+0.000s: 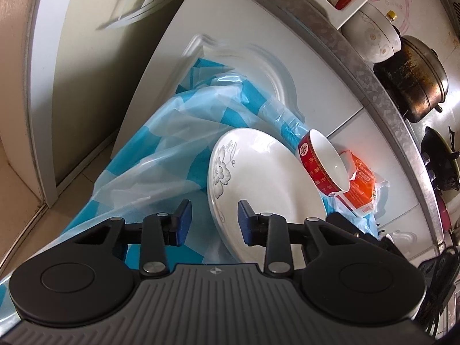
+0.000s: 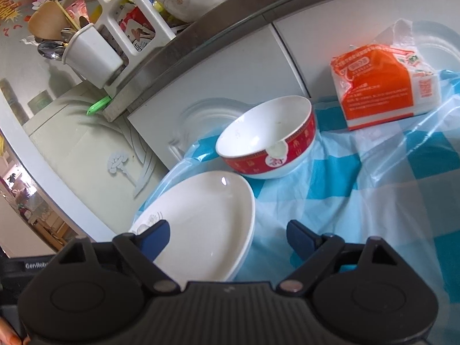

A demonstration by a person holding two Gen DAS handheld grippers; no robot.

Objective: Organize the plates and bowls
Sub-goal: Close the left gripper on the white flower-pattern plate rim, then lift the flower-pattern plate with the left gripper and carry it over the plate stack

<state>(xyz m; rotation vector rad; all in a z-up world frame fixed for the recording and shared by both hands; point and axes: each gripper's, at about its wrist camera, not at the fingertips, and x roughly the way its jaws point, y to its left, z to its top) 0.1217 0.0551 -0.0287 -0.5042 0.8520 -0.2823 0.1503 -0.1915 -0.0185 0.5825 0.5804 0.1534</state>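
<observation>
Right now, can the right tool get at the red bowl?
Probably yes: the bowl stands uncovered just beyond the plate, nothing over it; the right tool has to clear the plate's rim.

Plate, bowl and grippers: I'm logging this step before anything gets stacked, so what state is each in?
Plate: empty, lying on the checked cloth.
Bowl: upright, empty, on the cloth beyond the plate.
Orange packet: standing on the cloth.
Left gripper: open, plate rim between its jaws.
Right gripper: open, plate rim between its jaws.
</observation>
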